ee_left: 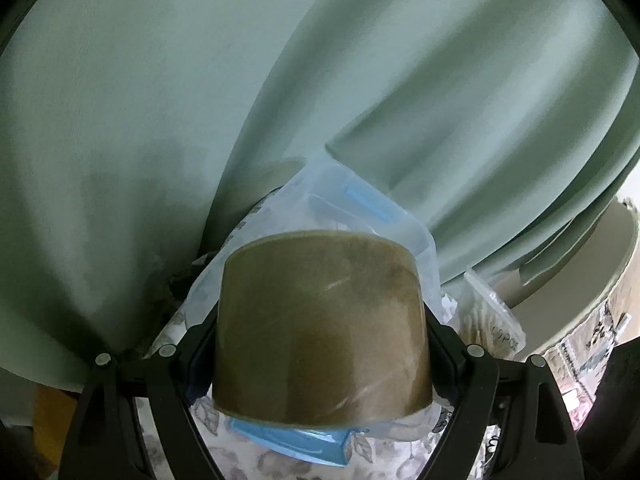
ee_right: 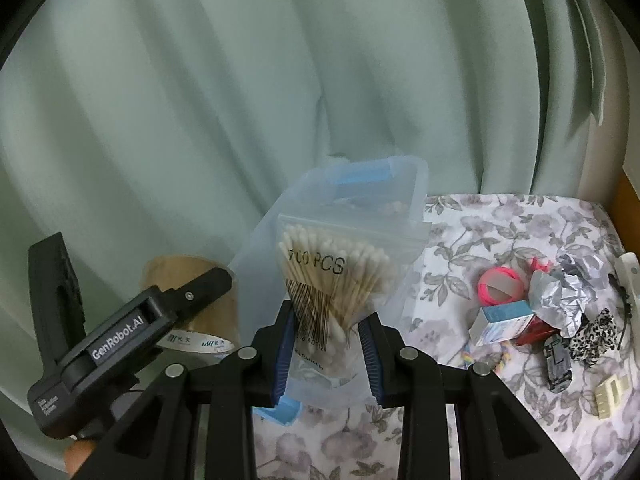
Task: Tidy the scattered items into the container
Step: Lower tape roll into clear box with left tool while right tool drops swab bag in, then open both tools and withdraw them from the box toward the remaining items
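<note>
My left gripper (ee_left: 322, 340) is shut on a brown roll of packing tape (ee_left: 320, 320) that fills the space between its jaws. Behind it, partly hidden, stands the clear plastic container (ee_left: 360, 208) with blue clips. My right gripper (ee_right: 328, 316) is shut on the lower part of a zip bag of cotton swabs (ee_right: 332, 276), held upright in front of the container (ee_right: 360, 192). The right wrist view also shows the left gripper (ee_right: 120, 332) with the tape roll (ee_right: 188, 276) just left of the container.
On the floral cloth (ee_right: 480, 232) to the right lie a pink ring (ee_right: 500, 282), crumpled foil (ee_right: 560, 292), a blue-white box (ee_right: 504, 322), a leopard scrunchie (ee_right: 592, 332), a dark toy car (ee_right: 558, 364) and a cream plastic piece (ee_right: 610, 396). A green curtain (ee_right: 200, 100) hangs close behind.
</note>
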A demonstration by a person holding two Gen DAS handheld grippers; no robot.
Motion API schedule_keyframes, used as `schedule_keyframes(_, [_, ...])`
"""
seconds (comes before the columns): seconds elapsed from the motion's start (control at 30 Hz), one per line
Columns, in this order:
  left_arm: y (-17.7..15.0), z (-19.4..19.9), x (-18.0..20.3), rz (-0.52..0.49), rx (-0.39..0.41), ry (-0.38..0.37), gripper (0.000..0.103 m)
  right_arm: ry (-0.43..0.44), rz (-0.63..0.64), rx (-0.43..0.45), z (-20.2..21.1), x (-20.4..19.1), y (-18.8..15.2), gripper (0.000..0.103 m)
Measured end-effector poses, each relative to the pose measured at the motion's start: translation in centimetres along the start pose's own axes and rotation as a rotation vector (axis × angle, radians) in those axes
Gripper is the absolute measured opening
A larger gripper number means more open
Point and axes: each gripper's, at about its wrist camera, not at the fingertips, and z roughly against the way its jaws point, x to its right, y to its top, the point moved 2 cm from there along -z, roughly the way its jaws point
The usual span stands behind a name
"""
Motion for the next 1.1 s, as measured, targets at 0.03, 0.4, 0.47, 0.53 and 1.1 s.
schedule_keyframes(0.03, [0.1,-0.1,-0.1,0.001,0.001,-0.003,0.086,-0.002,0.0,-0.002,-0.2,0.0,-0.1,0.034])
schedule_keyframes(0.4, [-0.9,3.3,-0.7,-0.001,0.012,-0.045,0.086,-0.006,0.025,-0.043,-1.5,-1.7,-0.6,0.036])
schedule_keyframes(0.47, [-0.9,3.2,-0.6,-0.005,0.012,-0.048,0.086,-0.015,0.023,-0.049,-1.8,-1.6,-0.6,0.036])
schedule_keyframes(0.53, [-0.9,3.0,-0.6,-0.007,0.01,-0.049,0.086,-0.022,0.017,-0.053,-2.1,-1.4,-0.6,0.036])
schedule_keyframes(1.1, [-1.5,2.1,0.5,-0.021,-0.047,-0.046,0.092,-0.042,0.004,-0.058,-1.9,-1.0,-0.6,0.037])
